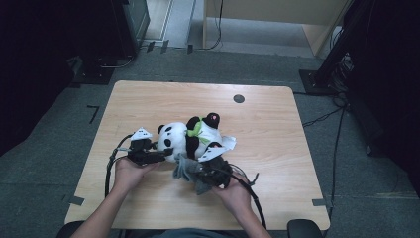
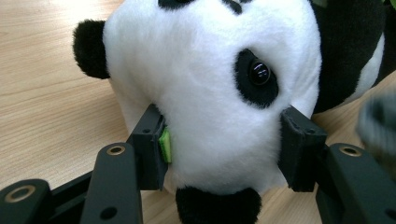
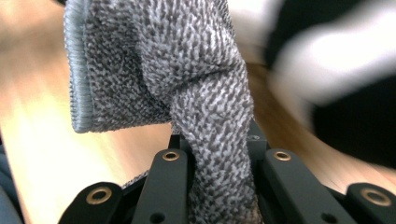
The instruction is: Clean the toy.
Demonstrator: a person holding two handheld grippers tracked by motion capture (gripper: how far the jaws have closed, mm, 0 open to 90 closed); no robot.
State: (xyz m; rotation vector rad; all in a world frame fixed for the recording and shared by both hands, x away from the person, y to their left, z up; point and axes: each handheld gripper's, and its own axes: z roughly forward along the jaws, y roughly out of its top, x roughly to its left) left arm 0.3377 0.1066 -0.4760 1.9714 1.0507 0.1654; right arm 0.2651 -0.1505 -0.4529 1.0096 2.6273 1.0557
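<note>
On the near half of the wooden bench lies a plush panda on its side, head toward the left gripper, with a green scarf at its neck. The left gripper view shows the jaws spread to either side of the panda's white head, both pads pressed against the plush: the left gripper grips the head. A green pad shows on the inner face of one jaw. The right gripper sits just beside the panda's lower body, and its jaws are closed on a grey knitted cloth, which rises bunched from between them. In the high view the grey knitted cloth rests on the bench, touching the panda.
</note>
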